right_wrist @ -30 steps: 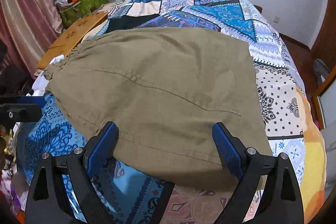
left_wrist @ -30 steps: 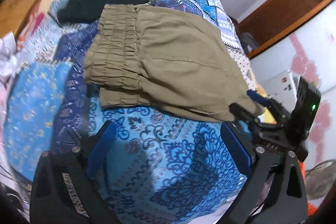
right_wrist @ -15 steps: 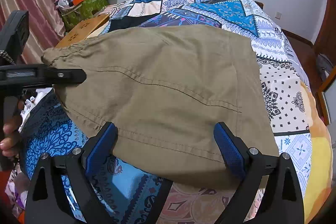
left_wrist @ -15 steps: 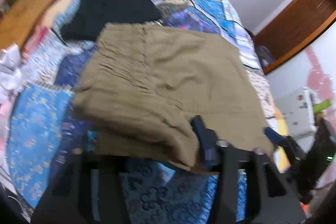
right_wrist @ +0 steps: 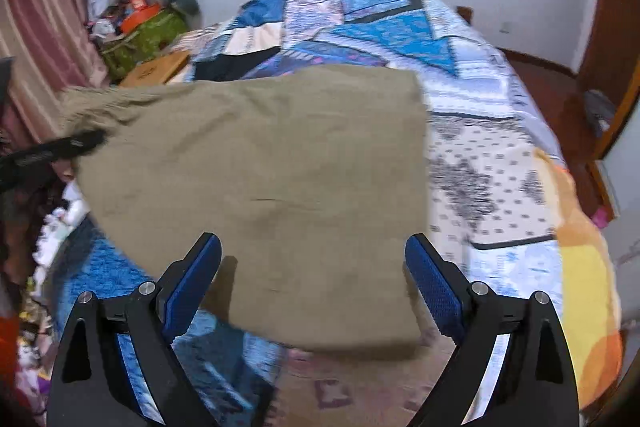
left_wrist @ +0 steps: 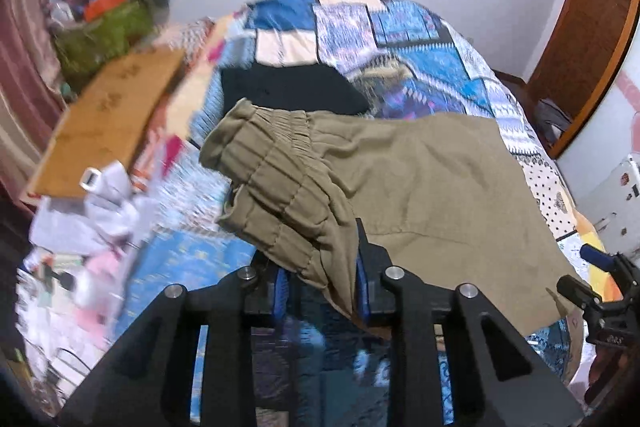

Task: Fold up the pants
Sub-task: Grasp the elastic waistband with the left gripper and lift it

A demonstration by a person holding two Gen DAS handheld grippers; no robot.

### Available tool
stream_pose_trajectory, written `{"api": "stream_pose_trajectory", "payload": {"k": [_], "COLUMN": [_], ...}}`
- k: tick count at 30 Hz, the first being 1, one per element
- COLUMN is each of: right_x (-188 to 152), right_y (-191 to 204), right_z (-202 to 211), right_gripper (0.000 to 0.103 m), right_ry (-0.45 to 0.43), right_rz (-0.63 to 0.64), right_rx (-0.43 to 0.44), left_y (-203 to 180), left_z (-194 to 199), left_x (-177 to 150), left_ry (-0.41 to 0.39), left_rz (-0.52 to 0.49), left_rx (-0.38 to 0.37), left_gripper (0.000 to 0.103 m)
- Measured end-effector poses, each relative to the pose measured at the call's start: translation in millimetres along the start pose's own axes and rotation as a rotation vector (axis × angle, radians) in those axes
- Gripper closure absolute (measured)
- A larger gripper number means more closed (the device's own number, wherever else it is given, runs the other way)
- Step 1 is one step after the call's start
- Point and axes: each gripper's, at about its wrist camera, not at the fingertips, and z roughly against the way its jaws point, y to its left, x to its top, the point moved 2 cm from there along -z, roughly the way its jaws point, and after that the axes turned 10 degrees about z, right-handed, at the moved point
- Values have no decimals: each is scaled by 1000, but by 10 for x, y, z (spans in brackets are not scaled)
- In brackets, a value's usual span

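Observation:
Olive pants (left_wrist: 420, 187) lie folded on the patchwork bed (left_wrist: 400, 39). My left gripper (left_wrist: 320, 283) has its jaws closing on the near corner of the gathered waistband (left_wrist: 280, 195), which bunches between the blue pads and hangs lifted off the quilt. In the right wrist view the pants (right_wrist: 280, 167) spread flat, and my right gripper (right_wrist: 314, 281) stands open with the near folded edge of the cloth between its fingers, untouched by the pads. The left gripper (right_wrist: 52, 151) shows at the pants' left edge. The right gripper (left_wrist: 600, 287) appears at the far right.
A black garment (left_wrist: 288, 87) lies on the bed behind the pants. A wooden board (left_wrist: 108, 123) and a green bag piled with clutter (left_wrist: 100, 23) stand to the left. White cloth and small items (left_wrist: 100, 211) sit by the bed's left edge. A wooden door (left_wrist: 580, 47) is on the right.
My left gripper went from wide open over the quilt to closed on the waistband corner and rose with it. The right gripper stayed open and crept slightly forward over the pants' edge.

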Motion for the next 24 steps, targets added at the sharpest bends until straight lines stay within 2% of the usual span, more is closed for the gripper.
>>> {"api": "stream_pose_trajectory", "payload": {"k": [3, 7, 11, 17, 21, 24], "right_x": [-21, -116, -188, -213, -250, -267], "right_y": [-4, 5, -23, -35, -106, -232], "right_z": [-1, -197, -205, -186, -101, 25], "right_gripper": [12, 12, 11, 10, 14, 14], "right_ry": [-6, 48, 11, 3, -28, -66], "right_rz": [18, -8, -51, -79, -126, -165], "right_rx": [-32, 26, 48, 59, 78, 57], "left_y": [-89, -430, -893, -1476, -1733, -1825], "left_z": [208, 453, 555, 496, 414, 342], "left_x": [78, 169, 199, 78, -37, -100], "left_ry": [-70, -135, -172, -141, -113, -82], "left_rz": [-27, -84, -164, -267, -311, -331], "left_rx": [-4, -67, -110, -195, -205, -218], "left_gripper": [78, 79, 80, 82, 82, 82]}}
